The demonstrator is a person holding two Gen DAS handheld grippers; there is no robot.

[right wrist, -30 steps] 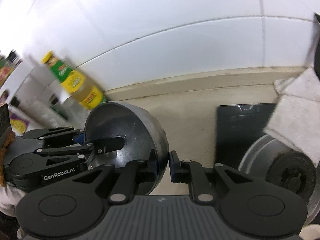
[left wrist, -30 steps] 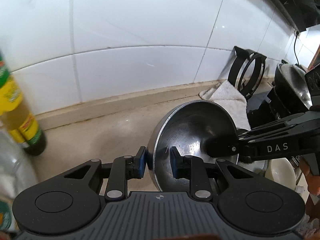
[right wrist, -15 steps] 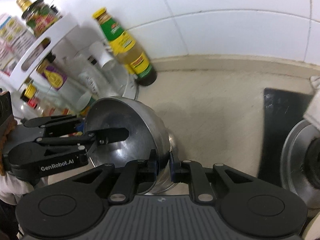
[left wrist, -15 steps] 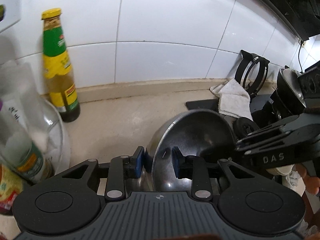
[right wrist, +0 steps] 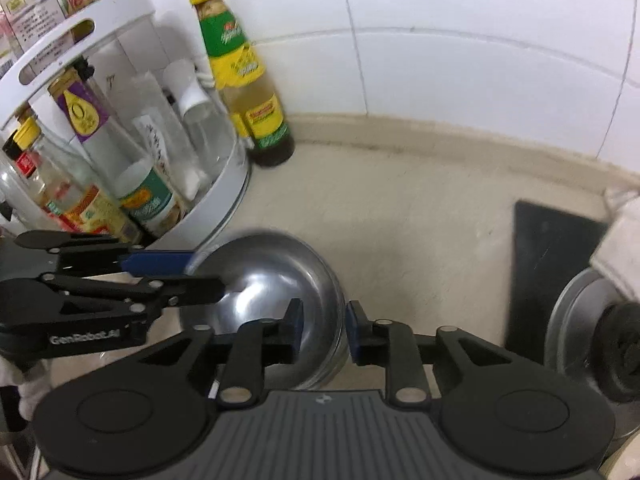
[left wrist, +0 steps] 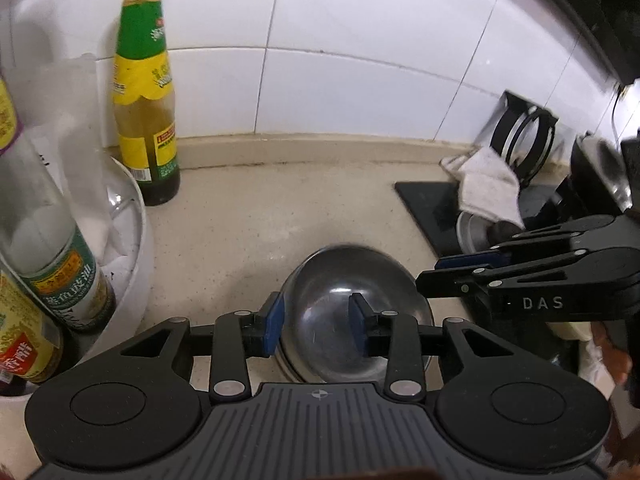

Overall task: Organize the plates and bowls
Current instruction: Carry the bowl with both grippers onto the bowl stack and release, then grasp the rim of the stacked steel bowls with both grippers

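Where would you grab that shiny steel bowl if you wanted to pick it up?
By its thin rim, one finger inside and one outside. The steel bowl sits nested on other bowls, mouth up, with smooth round walls that would slip. Both the left gripper and right gripper, jaws opening, straddle opposite edges from above; that looks like the sensible approach.

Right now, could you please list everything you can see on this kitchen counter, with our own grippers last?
steel bowl: one on top, further rims under it, silver, on the counter between both grippers
counter: one, beige, below the white tiled wall
sauce bottle: one, green and yellow label, yellow cap, by the wall
condiment rack: one, white, round, holding several bottles, left of the bowl
cloth: one, white, at the right
stove top: one, black, right of the bowl
left gripper: black, blue pads, jaws opening, straddling the bowl's rim
right gripper: black, blue pads, jaws opening, straddling the opposite rim
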